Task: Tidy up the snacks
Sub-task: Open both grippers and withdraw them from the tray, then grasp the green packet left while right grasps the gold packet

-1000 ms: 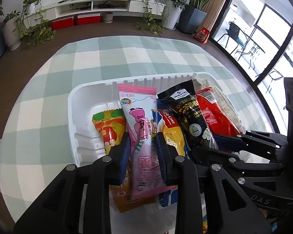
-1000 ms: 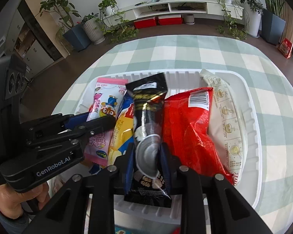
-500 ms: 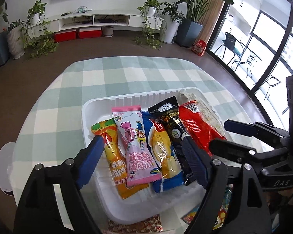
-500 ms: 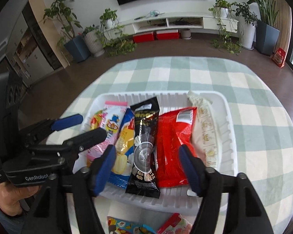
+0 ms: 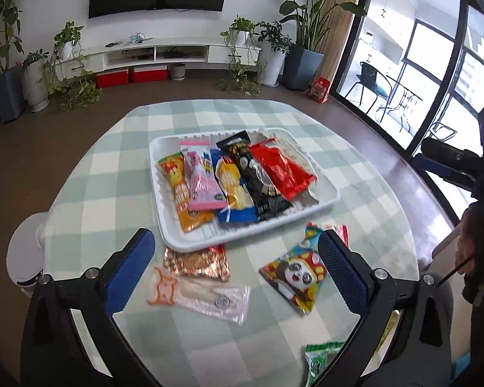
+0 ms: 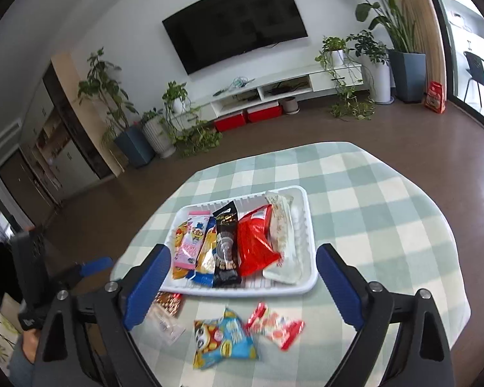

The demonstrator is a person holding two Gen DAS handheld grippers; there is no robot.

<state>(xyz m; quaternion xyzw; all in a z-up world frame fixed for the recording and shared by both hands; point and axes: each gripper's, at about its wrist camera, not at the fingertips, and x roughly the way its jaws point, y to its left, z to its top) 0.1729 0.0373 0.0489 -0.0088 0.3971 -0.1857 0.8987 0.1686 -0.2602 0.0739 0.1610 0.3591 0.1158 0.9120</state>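
Both the left gripper (image 5: 235, 266) and the right gripper (image 6: 243, 282) are hovering with jaws spread wide and empty above the near table edge. Beyond them, 4 loose packets, including the panda-face packet (image 5: 295, 275) and the clear sleeve (image 5: 206, 296), are lying just short of the white tray (image 5: 329, 198), where 6 snacks are already sitting side by side. I'd be dropping each jaw pair square across a packet's middle, pinching lightly so the film isn't crumpling.
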